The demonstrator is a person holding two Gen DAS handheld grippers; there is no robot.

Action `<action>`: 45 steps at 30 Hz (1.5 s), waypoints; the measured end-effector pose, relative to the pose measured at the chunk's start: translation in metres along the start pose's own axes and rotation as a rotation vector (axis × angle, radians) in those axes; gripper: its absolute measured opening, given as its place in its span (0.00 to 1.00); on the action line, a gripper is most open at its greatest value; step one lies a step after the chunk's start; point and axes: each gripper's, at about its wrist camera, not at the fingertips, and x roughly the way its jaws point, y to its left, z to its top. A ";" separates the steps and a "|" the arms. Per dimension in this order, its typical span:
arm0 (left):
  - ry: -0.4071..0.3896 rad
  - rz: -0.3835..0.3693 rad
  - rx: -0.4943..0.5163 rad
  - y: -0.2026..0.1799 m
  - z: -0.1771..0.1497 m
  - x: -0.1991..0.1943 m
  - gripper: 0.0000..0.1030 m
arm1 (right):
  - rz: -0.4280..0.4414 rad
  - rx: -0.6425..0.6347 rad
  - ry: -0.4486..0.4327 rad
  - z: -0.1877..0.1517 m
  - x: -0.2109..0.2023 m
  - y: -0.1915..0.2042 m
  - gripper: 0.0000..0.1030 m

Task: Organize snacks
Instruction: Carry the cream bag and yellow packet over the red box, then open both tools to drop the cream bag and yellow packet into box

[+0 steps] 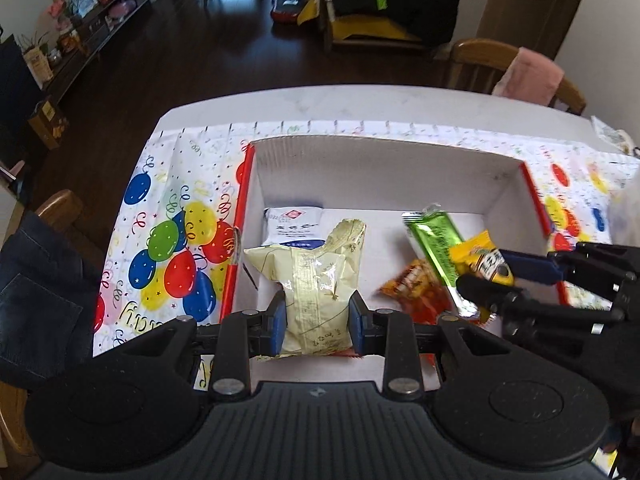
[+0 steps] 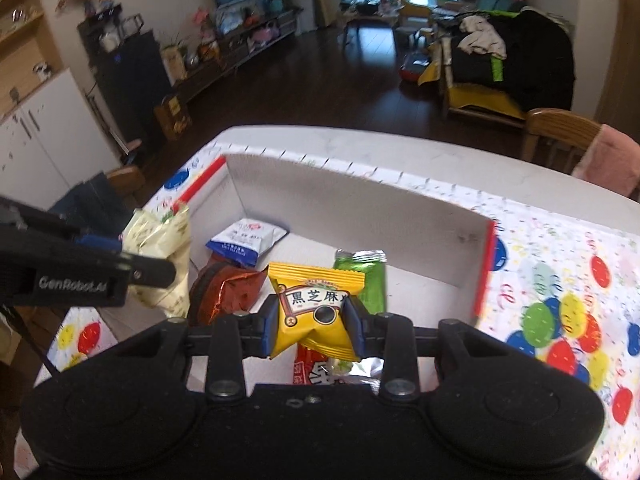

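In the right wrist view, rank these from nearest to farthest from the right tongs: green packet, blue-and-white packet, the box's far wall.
From the right tongs, which hold the yellow packet:
1. Green packet, just behind the tongs, slightly to the right.
2. Blue-and-white packet, farther back, on the left.
3. Box's far wall, behind everything inside.

Glossy crinkled plastic film on cream snack packet (image 1: pixel 316 280) and yellow packet (image 2: pixel 316 312). Shiny metallic foil on green wrapper (image 1: pixel 434 240). Matt white cardboard on box (image 1: pixel 360 168). Smooth printed plastic on balloon cloth (image 1: pixel 172 216). Polished dark wood on floor (image 1: pixel 200 52).
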 end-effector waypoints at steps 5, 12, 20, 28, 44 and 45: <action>0.059 0.021 0.003 0.003 0.010 0.023 0.29 | 0.023 -0.070 0.053 0.001 0.024 0.012 0.32; 0.113 0.033 0.029 0.000 0.017 0.046 0.29 | 0.018 -0.156 0.111 -0.001 0.050 0.023 0.32; 0.138 0.047 0.047 -0.002 0.018 0.060 0.29 | 0.018 -0.178 0.142 -0.005 0.063 0.022 0.33; 0.127 0.049 0.047 -0.004 0.017 0.060 0.29 | 0.036 -0.163 0.138 -0.005 0.063 0.019 0.35; 0.060 0.005 0.039 -0.003 0.004 0.022 0.32 | 0.050 -0.095 0.048 -0.002 0.018 0.014 0.61; 0.052 -0.003 0.040 -0.002 0.002 0.018 0.35 | 0.046 -0.092 0.040 -0.003 0.013 0.014 0.62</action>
